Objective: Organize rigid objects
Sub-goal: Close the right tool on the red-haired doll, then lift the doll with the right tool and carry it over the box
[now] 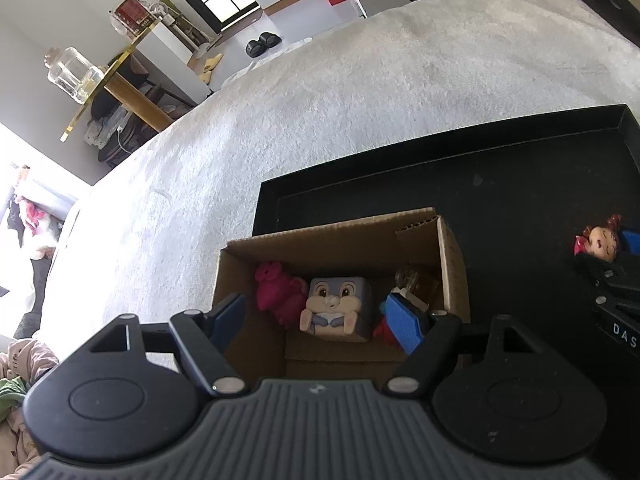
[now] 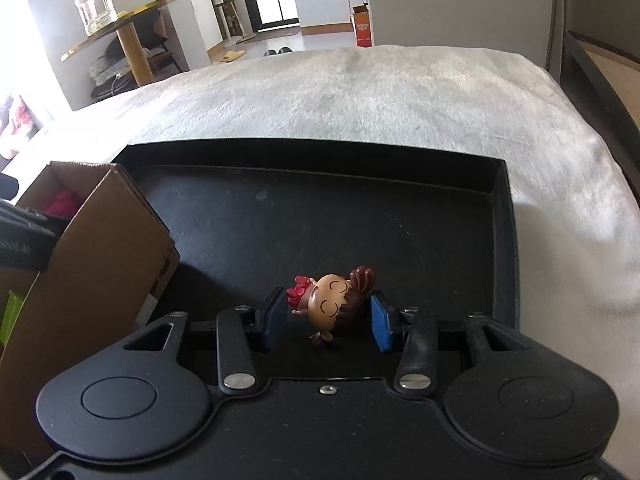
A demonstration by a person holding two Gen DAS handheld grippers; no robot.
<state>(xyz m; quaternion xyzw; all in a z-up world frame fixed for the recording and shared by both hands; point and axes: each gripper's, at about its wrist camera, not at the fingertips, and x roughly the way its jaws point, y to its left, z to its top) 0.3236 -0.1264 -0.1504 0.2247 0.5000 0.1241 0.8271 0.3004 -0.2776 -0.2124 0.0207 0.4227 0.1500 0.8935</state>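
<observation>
A cardboard box (image 1: pixel 340 236) stands at the left edge of a black tray (image 1: pixel 500 184). Inside it lie a grey rabbit cube toy (image 1: pixel 336 308), a pink figure (image 1: pixel 276 292) and a partly hidden figure (image 1: pixel 412 284). My left gripper (image 1: pixel 320 320) is open above the box, its fingers spread either side of the toys. In the right wrist view a doll figure (image 2: pixel 332 304) with brown hair and a red bow lies on the tray (image 2: pixel 320 216). My right gripper (image 2: pixel 328 320) is open around it, with small gaps at both pads. The box (image 2: pixel 92 248) stands to its left.
The tray sits on a white fluffy blanket (image 2: pixel 360 92). The right gripper's body and the doll (image 1: pixel 600 240) show at the right edge of the left wrist view. Beyond the bed stand a gold table with a glass jar (image 2: pixel 94 4) and room clutter.
</observation>
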